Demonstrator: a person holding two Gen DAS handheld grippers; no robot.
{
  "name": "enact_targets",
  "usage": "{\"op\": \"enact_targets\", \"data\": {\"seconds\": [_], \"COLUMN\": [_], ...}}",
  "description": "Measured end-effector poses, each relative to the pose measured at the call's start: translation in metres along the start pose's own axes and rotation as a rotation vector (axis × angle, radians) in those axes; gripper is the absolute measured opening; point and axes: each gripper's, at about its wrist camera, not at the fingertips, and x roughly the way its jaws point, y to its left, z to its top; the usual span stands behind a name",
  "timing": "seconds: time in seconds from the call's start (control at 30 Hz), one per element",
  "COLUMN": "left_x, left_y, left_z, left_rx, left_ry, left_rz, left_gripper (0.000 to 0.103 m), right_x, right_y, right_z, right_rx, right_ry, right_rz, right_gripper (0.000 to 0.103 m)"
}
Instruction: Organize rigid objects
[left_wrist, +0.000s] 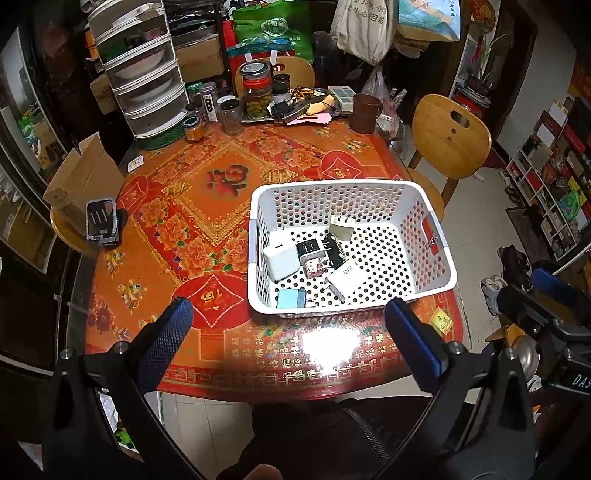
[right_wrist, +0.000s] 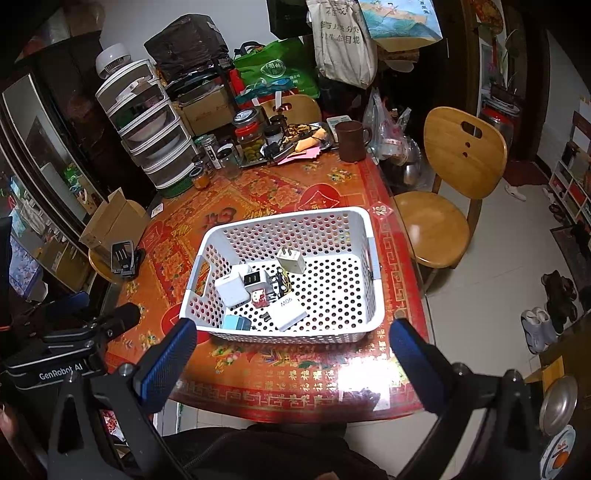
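A white perforated basket (left_wrist: 437, 275) (right_wrist: 373, 280) stands on the red and orange table near its front edge. Inside lie several power adapters: a white cube charger (left_wrist: 280, 256) (right_wrist: 231, 290), a black-faced USB charger (left_wrist: 309, 250) (right_wrist: 253, 280), a white "M06" adapter (left_wrist: 347, 277) (right_wrist: 287, 310), a light blue block (left_wrist: 291, 298) (right_wrist: 234, 322) and a cream plug (left_wrist: 341, 226) (right_wrist: 291, 260). My left gripper (left_wrist: 288, 314) hangs open in front of the basket, holding nothing. My right gripper (right_wrist: 291, 332) is open too, just short of the basket's near wall.
A black phone stand (left_wrist: 101, 221) (right_wrist: 123, 258) sits at the table's left edge. Jars, a brown mug (left_wrist: 365, 112) (right_wrist: 351, 142), a metal tray and stacked drawers (left_wrist: 147, 74) crowd the far side. A wooden chair (left_wrist: 448, 140) (right_wrist: 443, 206) stands to the right. A cardboard box (left_wrist: 85, 177) rests on a stool at left.
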Motion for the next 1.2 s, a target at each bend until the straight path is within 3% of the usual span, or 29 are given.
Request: {"op": "enact_targets", "data": {"seconds": [0.23, 1.2], "left_x": [-0.0058, 0.0004], "left_y": [-0.002, -0.0028], "left_z": [-0.0001, -0.0058], "left_rx": [0.001, 0.012], "left_ry": [-0.042, -0.02], "left_rz": [0.006, -0.008], "left_gripper": [0.102, 0.102], "right_x": [-0.0007, 0.0053], "right_y": [-0.0008, 0.0018], "right_z": [-0.002, -0.0062], "right_rx": [0.009, 0.006], "right_ry": [-0.016, 0.005], "right_rz": [0.011, 0.028], "right_gripper": [0.103, 0.103]}}
